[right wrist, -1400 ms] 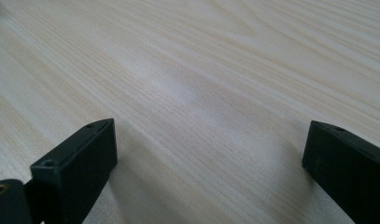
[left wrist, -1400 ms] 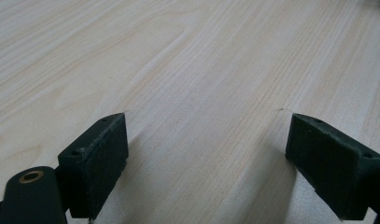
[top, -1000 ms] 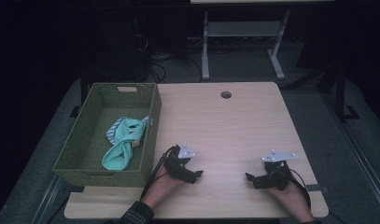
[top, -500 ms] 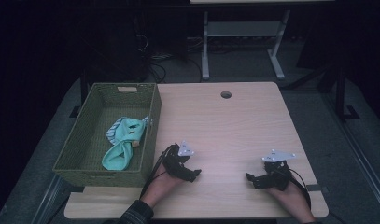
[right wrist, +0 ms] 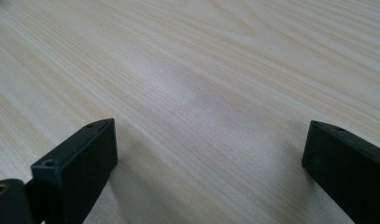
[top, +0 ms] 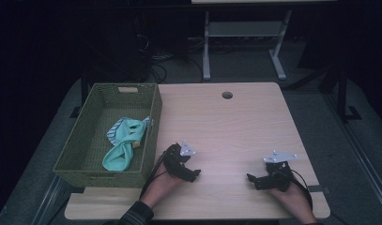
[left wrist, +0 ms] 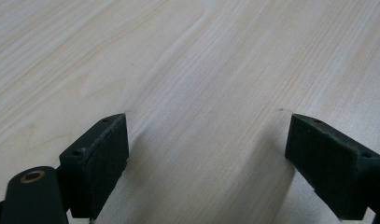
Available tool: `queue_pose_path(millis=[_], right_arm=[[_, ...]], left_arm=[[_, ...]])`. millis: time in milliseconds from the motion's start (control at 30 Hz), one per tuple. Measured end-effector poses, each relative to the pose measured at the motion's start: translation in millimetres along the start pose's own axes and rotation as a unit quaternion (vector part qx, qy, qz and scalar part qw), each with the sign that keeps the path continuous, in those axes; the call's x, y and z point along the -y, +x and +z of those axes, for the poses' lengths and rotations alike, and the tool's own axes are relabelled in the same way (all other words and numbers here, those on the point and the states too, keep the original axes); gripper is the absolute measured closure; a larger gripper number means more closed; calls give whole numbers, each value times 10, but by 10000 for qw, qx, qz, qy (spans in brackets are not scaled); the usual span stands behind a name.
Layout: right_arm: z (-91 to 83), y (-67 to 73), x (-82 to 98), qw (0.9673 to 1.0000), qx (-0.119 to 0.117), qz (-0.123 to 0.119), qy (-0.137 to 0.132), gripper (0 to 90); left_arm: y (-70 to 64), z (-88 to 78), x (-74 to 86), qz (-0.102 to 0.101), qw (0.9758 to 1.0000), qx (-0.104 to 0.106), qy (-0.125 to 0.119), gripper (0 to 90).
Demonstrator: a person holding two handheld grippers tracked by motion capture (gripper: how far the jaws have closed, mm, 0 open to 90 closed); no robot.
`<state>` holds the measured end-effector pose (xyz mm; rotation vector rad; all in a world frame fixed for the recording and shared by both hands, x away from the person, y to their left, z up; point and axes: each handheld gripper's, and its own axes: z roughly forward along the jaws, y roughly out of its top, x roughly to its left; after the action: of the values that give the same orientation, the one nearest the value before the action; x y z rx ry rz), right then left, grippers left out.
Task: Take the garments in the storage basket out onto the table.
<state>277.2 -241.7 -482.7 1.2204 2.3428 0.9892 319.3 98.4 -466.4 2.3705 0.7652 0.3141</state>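
Resting near front table edge [top: 202, 216]: both tongs agape.

Bare table [top: 226, 126] lies open ahead of both grippers; only the green basket [top: 153, 122] walls the left side.

Green basket [top: 76, 154], teal cloth [top: 120, 152]

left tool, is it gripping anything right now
No, the left tool has its black jaws spread wide apart with bare light wooden table between them.
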Motion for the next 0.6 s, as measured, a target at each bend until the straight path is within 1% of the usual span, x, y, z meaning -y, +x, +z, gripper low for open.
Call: queue_pose_path(millis=[100,167,200,300,333,400,467,533,600], right_arm=[[0,0,0,10000,-1,0,1,28],[0,0,0,10000,-1,-1,0,28],[0,0,0,10000,0,-2,-1,28],[0,1,0,10000,-1,0,1,28],[0,1,0,10000,0,0,0,28],[0,1,0,10000,-2,-3,0,28],[0,3,0,10000,-8,8,1,28],[0,3,0,10000,-10,5,0,28],[1,2,0,10000,-9,-3,-5,28]], left_arm=[[3,6,-2,-30,10000,37,-4,127],[17,2,-15,25,10000,33,54,126],[14,-1,-19,-3,10000,52,48,126],[20,-10,-29,23,10000,29,31,129],[27,-20,-34,-24,10000,45,-5,129],[34,-25,-37,-27,10000,46,-1,129],[45,-39,-59,-86,9999,109,-18,129],[54,-50,-68,-47,10000,78,-22,129],[68,-67,-81,-71,9999,104,-41,129]])
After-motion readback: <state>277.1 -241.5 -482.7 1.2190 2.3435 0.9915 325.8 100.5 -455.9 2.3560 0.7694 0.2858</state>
